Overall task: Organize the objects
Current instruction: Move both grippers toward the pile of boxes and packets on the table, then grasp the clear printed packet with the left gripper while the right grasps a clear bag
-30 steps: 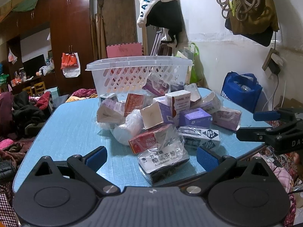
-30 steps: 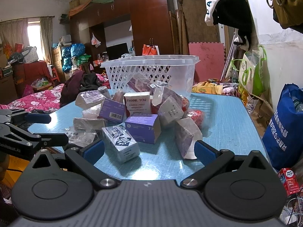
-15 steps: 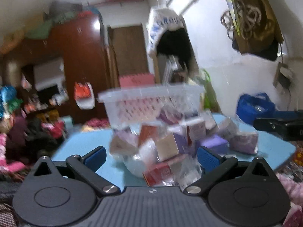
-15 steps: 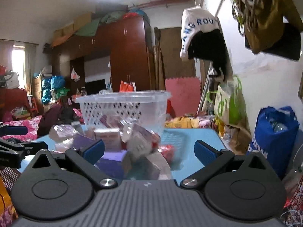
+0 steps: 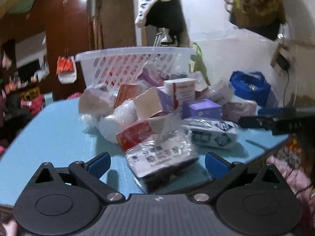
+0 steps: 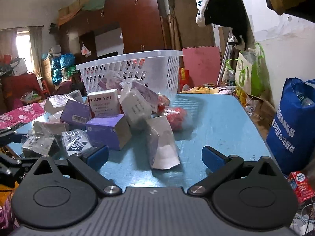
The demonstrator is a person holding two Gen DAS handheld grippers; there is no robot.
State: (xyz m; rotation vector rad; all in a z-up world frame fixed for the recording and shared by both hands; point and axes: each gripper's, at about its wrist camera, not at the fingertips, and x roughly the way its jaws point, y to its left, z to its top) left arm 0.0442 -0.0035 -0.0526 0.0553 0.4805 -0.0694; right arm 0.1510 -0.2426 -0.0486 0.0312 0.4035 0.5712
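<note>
A pile of small boxes and bagged packets lies on a blue table (image 5: 49,133) in front of a white plastic basket (image 5: 126,63). My left gripper (image 5: 157,162) is open and empty, its jaws either side of a bagged black-and-white box (image 5: 163,161) at the pile's near edge. My right gripper (image 6: 155,156) is open and empty, low over the table, with a tilted white box in plastic (image 6: 163,141) between its jaws. The basket (image 6: 137,72) stands behind the pile, which holds a purple box (image 6: 107,131) and a "THANK YOU" box (image 6: 103,104).
A blue bag (image 6: 293,129) and a red box (image 6: 301,184) sit on the floor right of the table. The right gripper (image 5: 275,120) shows at the right of the left wrist view. Clothes and bags hang on the wall. Bare blue table (image 6: 216,122) lies right of the pile.
Both grippers swung up and back down. They now sit closer to the pile than a second ago, the left at the bagged box, the right at the white box. Both stayed open.
</note>
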